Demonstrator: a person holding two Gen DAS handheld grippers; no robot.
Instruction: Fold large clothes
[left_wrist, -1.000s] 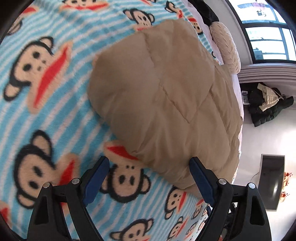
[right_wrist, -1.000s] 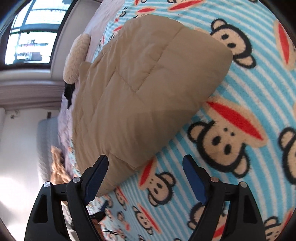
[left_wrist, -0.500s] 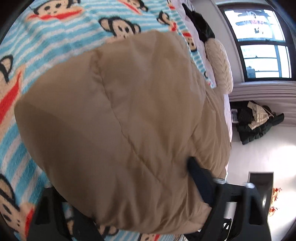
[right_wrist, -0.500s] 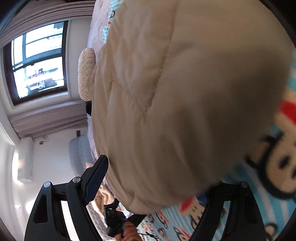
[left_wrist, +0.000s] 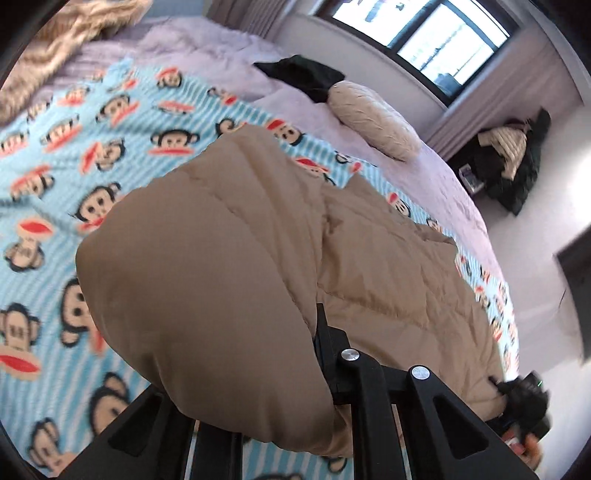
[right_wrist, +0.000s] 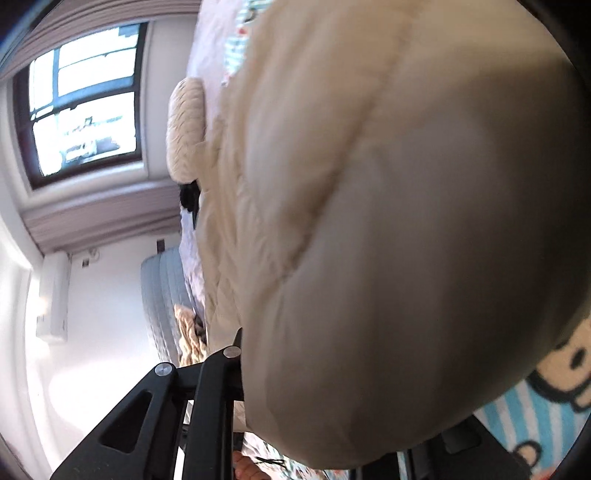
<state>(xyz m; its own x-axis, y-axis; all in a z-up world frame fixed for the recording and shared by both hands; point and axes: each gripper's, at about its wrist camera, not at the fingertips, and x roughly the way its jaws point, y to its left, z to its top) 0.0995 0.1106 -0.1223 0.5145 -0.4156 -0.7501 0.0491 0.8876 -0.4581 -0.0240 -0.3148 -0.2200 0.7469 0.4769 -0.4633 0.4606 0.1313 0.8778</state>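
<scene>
On the bed: a big blue blanket (left_wrist: 122, 155) with monkey faces lies spread out, and the puffy tan coat (left_wrist: 229, 258) lies on top of it.
Bed: it fills most of the left view; a pale purple sheet (left_wrist: 436, 177) shows past the blanket, toward the window (left_wrist: 436, 33).
Coat: it is large, soft and quilted. Most of it lies flat on the blanket. The near end is bunched up and raised close to both cameras.
Pillow: a cream knitted pillow (left_wrist: 373, 122) sits on the purple sheet, beyond the far end of the coat.
Dark clothes: a small black heap (left_wrist: 303, 75) lies just beside the pillow, and another pile (left_wrist: 513, 162) sits on the floor by the wall.
Left tongs: the left gripper (left_wrist: 258, 373) has just been closing, and its jaws are now narrow, pinching a thick fold of the coat's near edge.
Right tongs: the right gripper (right_wrist: 325, 391) has just been closing too. The coat (right_wrist: 388, 221) fills the gap and hides one finger, so it looks like it is pinching the near edge as well.
Done: both tongs seem to have hold of the near end, one at each side.
Left to do: I think the near end must be carried over the flat part and laid down. No neat fold shows yet, so the job looks like it is only starting.
</scene>
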